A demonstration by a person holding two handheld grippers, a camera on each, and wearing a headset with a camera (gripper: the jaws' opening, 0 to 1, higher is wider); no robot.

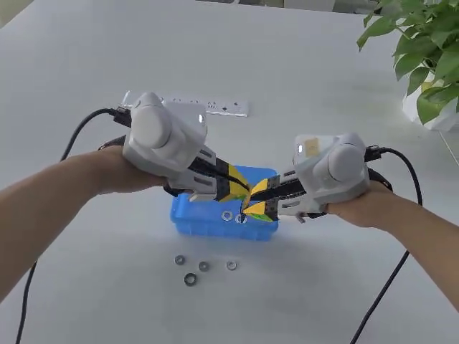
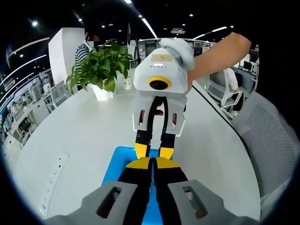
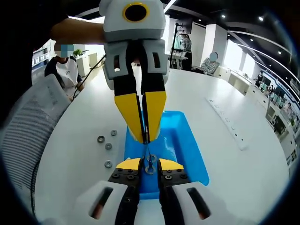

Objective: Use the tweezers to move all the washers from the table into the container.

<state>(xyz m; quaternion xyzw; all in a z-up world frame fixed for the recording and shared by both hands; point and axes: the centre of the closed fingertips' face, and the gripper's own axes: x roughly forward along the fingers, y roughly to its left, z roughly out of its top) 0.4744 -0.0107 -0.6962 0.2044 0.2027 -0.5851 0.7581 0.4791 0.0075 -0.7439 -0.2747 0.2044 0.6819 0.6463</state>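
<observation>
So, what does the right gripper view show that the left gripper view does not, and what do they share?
Right gripper view: four loose washers on the table beside the blue container, thin tweezers pinched in the left gripper's jaws, and two more washers by their tip. Left gripper view: a potted plant and the right gripper, facing the camera. Both: the container, the white power strip and the table.
</observation>
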